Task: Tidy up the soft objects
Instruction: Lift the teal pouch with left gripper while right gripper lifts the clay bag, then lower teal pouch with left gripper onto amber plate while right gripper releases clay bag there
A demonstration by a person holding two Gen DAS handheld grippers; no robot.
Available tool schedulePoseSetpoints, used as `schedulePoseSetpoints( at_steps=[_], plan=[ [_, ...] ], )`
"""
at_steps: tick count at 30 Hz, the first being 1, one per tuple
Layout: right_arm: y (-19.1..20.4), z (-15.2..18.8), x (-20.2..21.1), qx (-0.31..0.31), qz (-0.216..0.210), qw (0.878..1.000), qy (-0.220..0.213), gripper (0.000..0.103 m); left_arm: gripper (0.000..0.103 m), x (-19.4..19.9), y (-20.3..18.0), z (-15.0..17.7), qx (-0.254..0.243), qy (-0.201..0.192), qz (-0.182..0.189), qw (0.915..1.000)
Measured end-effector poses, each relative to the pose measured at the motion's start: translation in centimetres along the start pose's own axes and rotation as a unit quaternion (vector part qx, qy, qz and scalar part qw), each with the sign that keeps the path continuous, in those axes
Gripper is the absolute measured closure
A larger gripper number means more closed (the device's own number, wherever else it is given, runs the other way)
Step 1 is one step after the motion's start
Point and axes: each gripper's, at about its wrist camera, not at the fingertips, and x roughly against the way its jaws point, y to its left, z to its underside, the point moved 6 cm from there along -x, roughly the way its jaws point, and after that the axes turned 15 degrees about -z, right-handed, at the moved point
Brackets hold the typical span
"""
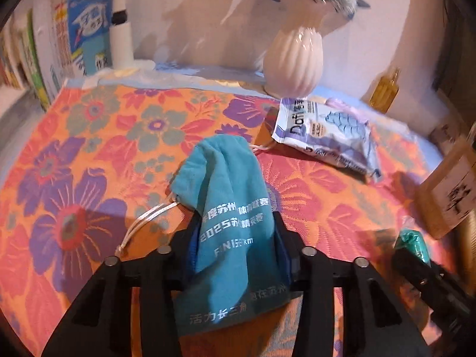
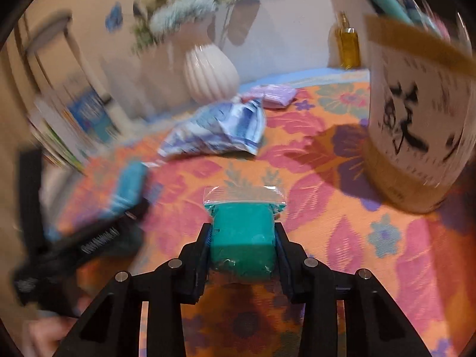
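Observation:
My left gripper (image 1: 236, 223) is shut on a teal drawstring pouch (image 1: 226, 205) with white printed text, held above the floral cloth; its white cord (image 1: 142, 223) hangs to the left. My right gripper (image 2: 242, 229) is shut on a green soft block in a clear zip bag (image 2: 242, 232), and it also shows at the right edge of the left wrist view (image 1: 412, 245). The left gripper with the pouch appears blurred at the left of the right wrist view (image 2: 128, 190). A blue-and-white soft packet (image 1: 324, 132) lies on the cloth ahead, seen too in the right wrist view (image 2: 220, 132).
A floral tablecloth (image 1: 89, 148) covers the table. A white ribbed vase (image 1: 293, 62) with flowers stands at the back, a yellow bottle (image 1: 385, 90) beside it. A cylindrical container with black calligraphy (image 2: 416, 119) stands at right. Books (image 1: 86, 29) lean at back left. A purple packet (image 2: 276, 93) lies near the vase.

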Motion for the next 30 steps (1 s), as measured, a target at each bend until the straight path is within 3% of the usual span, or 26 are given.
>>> schedulePoseSetpoints(
  at_steps=[4,7,11,14,18,20,26,30],
  plan=[
    [0.7,-0.1,0.9,0.004,-0.042,0.999,-0.018,0.065,0.076,0.9,1.4,0.7,0.028,0.016,0.032,0.9990],
    [1.4,0.3,0.8,0.016,-0.029,0.999,-0.013,0.065,0.086,1.7,1.6,1.1,0.029,0.030,0.060,0.9973],
    [2.5,0.9,0.7,0.036,-0.008,0.999,-0.001,0.065,0.086,3.9,1.7,1.0,0.024,0.019,0.069,0.9971],
    [3.4,1.2,1.8,0.031,-0.027,0.999,0.008,0.065,0.086,6.0,0.8,0.8,0.000,0.006,0.068,0.9976],
    [4.5,-0.6,5.6,0.008,-0.054,0.999,-0.002,0.065,0.086,9.4,-1.4,-0.1,-0.020,-0.001,0.105,0.9943],
    [4.5,-1.8,7.6,-0.003,-0.045,0.999,-0.002,0.065,0.086,10.9,-2.5,-0.6,-0.031,-0.009,0.117,0.9926],
    [1.6,-6.2,16.5,-0.030,-0.005,0.999,-0.043,0.065,0.086,16.7,-8.9,-2.5,-0.080,-0.046,0.187,0.9779],
    [-2.4,-8.0,22.5,-0.056,0.034,0.994,-0.087,0.065,0.086,20.0,-14.3,-2.9,-0.112,-0.056,0.252,0.9596]
  ],
)
